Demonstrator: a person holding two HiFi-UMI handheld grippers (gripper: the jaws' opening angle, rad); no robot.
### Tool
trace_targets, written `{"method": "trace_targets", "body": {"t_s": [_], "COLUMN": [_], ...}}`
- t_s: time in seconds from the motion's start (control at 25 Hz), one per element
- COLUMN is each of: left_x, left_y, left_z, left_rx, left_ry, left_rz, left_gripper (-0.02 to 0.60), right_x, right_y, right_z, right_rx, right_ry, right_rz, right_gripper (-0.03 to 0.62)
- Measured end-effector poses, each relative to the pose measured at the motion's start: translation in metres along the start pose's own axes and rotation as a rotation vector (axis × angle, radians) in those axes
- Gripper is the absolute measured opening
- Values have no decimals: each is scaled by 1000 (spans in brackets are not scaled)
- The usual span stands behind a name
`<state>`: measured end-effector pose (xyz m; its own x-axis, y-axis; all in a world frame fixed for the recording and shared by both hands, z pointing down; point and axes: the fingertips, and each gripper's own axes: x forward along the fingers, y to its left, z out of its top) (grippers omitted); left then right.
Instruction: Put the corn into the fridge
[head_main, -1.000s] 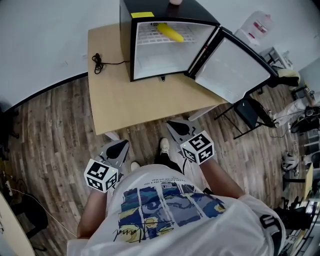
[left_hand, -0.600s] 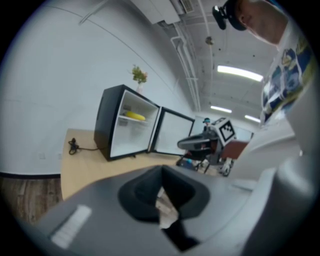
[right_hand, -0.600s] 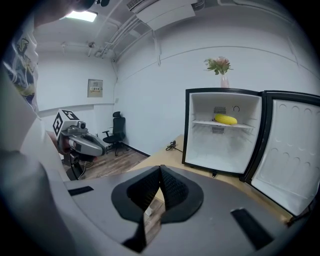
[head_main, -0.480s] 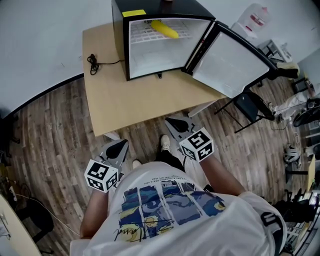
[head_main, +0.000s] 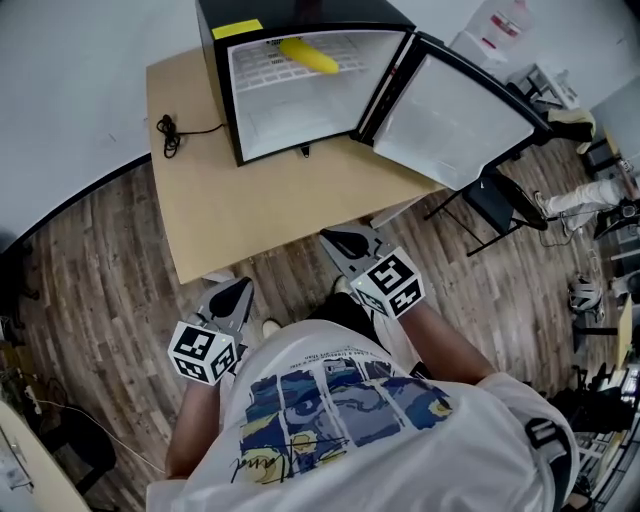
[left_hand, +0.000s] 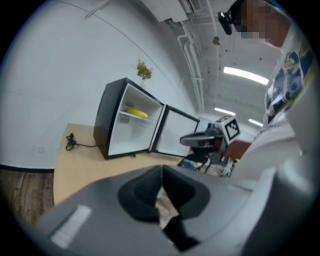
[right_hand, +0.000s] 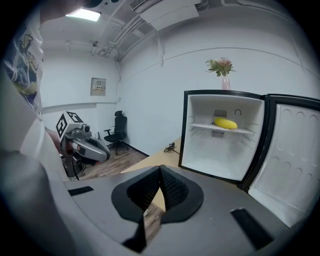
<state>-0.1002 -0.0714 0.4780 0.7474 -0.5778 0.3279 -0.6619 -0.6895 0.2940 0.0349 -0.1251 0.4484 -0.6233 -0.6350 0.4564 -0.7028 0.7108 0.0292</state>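
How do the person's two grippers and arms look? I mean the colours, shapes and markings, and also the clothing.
The left gripper and the right gripper both have grey bodies with black, wedge-shaped jaw pads, textured on the inner side. Each carries a white cube with black square markers. The person wears a white short-sleeved T-shirt with a blue and yellow print.

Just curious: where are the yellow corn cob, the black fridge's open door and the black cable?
Yellow corn cob (head_main: 308, 56): head view, cob's middle.
Black fridge's open door (head_main: 450, 115): head view, white inner panel.
Black cable (head_main: 166, 137): head view, coiled end.
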Motion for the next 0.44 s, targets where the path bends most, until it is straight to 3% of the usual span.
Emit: {"method": "trace_targets", "body": {"t_s": [0.24, 0.44], "left_x": [53, 117], "left_y": [-7, -17], "left_z": [24, 43], "left_rx": [18, -46], "left_ry": [-14, -28], "left_rz": [13, 47], "left_gripper": [14, 120], "right_x": [-9, -25], "right_y": [-39, -86], "right_z": [-10, -14], "right_rx": [21, 5], "right_ry": [-18, -10], "right_rz": [19, 51], "right_gripper": [11, 11]}}
